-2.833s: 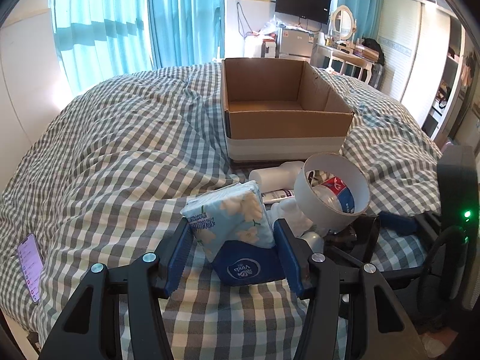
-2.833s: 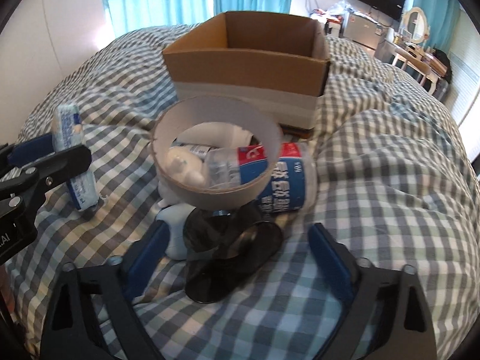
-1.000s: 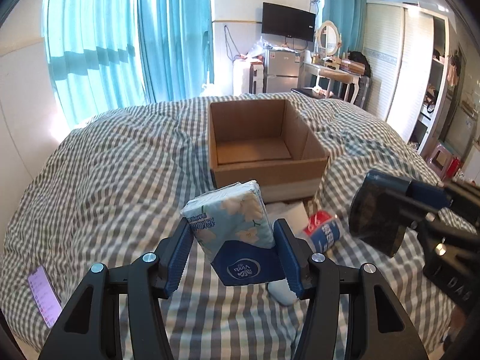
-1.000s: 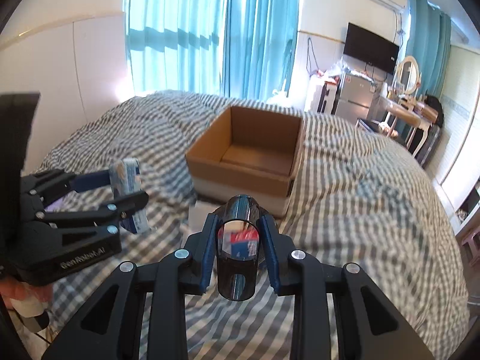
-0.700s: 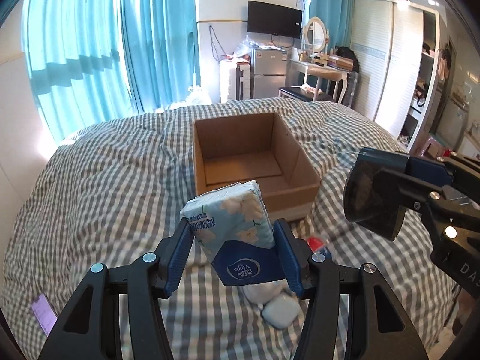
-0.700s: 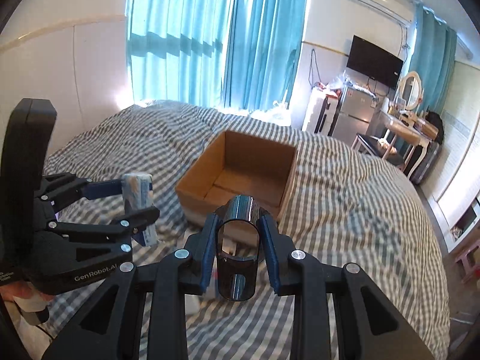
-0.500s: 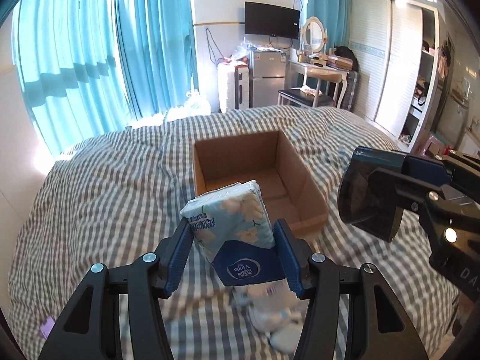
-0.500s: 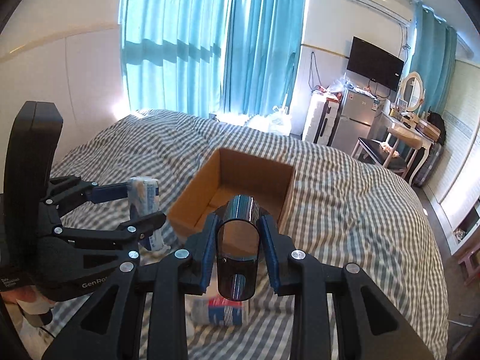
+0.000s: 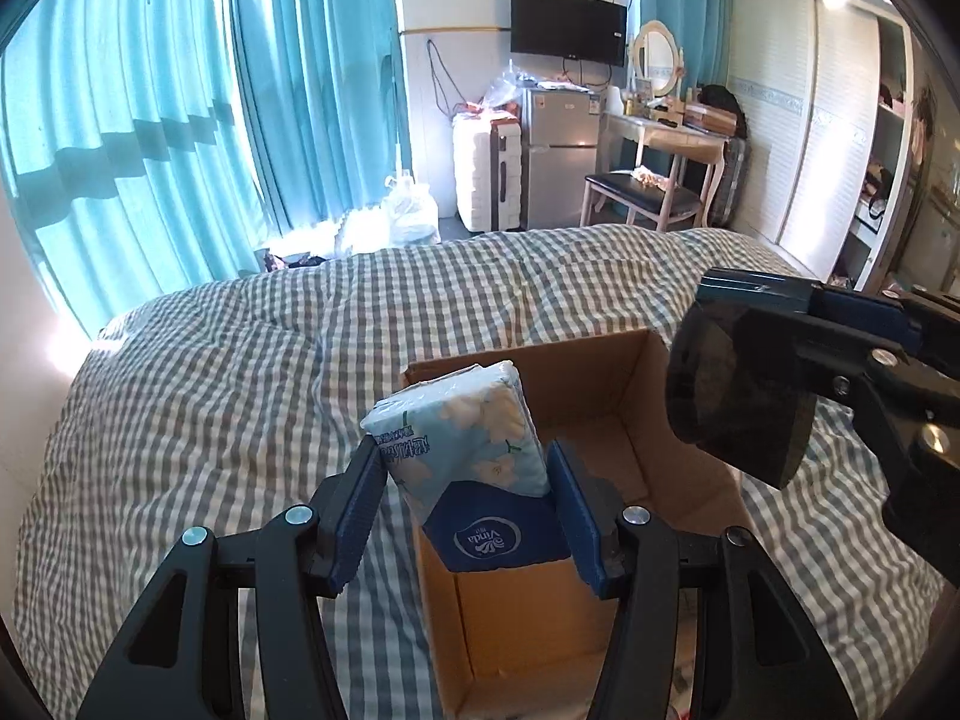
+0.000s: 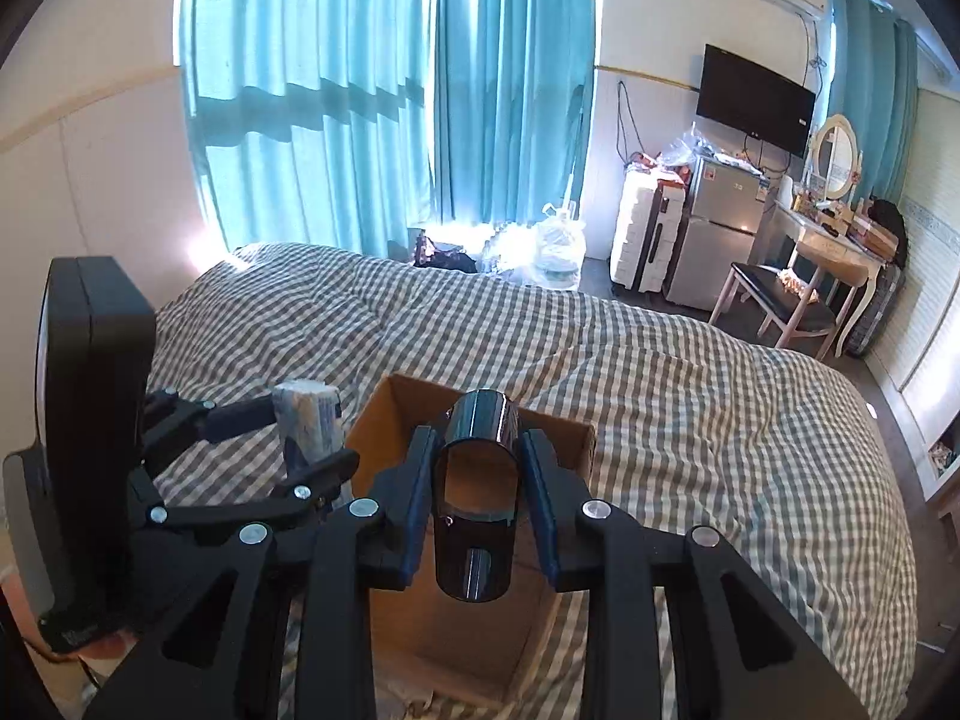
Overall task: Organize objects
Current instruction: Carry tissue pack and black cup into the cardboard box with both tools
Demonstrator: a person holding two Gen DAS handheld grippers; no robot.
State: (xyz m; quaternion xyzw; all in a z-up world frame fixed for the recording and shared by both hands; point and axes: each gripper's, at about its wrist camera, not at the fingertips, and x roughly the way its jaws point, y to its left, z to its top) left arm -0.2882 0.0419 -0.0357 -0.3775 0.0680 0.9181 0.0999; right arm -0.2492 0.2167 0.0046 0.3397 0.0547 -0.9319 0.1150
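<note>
While both grippers hang above the open cardboard box (image 9: pixel 606 396), each has something clamped. Nearest in the left wrist view, the left gripper (image 9: pixel 465 492) has its blue pads pressed against the two sides of a tissue pack (image 9: pixel 462 438), pale blue with flowers above and a dark blue band below; the jaws stand only as wide as the pack, which sticks up tilted to the left, over the box's left wall. In the right wrist view, the right gripper (image 10: pixel 477 492) has its jaws drawn narrow on a dark, glossy cylinder (image 10: pixel 477 492), hollow and open toward the camera, held over the inside of the box. Seen from the left, that cylinder (image 9: pixel 738 390) hangs above the right wall of the box. The box sits on a bed under a grey-and-white checked quilt (image 10: pixel 690 396). Beyond the box, past the foot of the bed, teal curtains (image 9: pixel 198 120) cover the window, and further right stand a small silver fridge (image 9: pixel 555 156) and a wall-mounted television (image 9: pixel 567 33).
</note>
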